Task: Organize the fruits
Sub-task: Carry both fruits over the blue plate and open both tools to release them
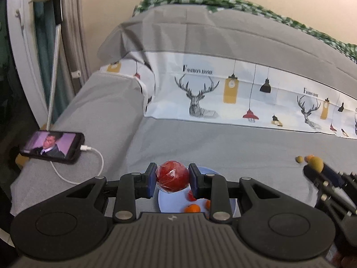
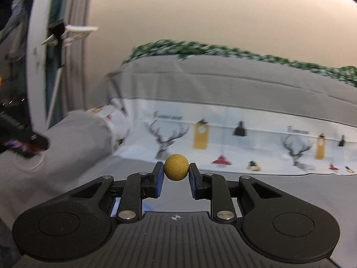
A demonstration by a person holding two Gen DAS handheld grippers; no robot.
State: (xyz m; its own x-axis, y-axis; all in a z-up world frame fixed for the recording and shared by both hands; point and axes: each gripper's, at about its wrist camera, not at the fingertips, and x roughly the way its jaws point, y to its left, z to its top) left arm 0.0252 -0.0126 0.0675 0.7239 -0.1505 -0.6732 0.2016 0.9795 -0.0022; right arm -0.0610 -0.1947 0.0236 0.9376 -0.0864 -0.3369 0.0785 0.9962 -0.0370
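Left tongs (image 1: pixel 171 179) pinch a plastic-wrapped red fruit (image 1: pixel 171 176) above a blue plate (image 1: pixel 164 202) on the bed; right tongs (image 2: pixel 176 174) pinch a small yellow fruit (image 2: pixel 176 167)

Blue plate (image 1: pixel 165 203): largely hidden behind left gripper (image 1: pixel 171 178). Orange fruits (image 1: pixel 192 208) on it: partly covered, count unclear. Right gripper (image 1: pixel 312 167): blurred, cropped at frame edge. Small yellowish item (image 1: pixel 299 159) beside it: too small to identify.
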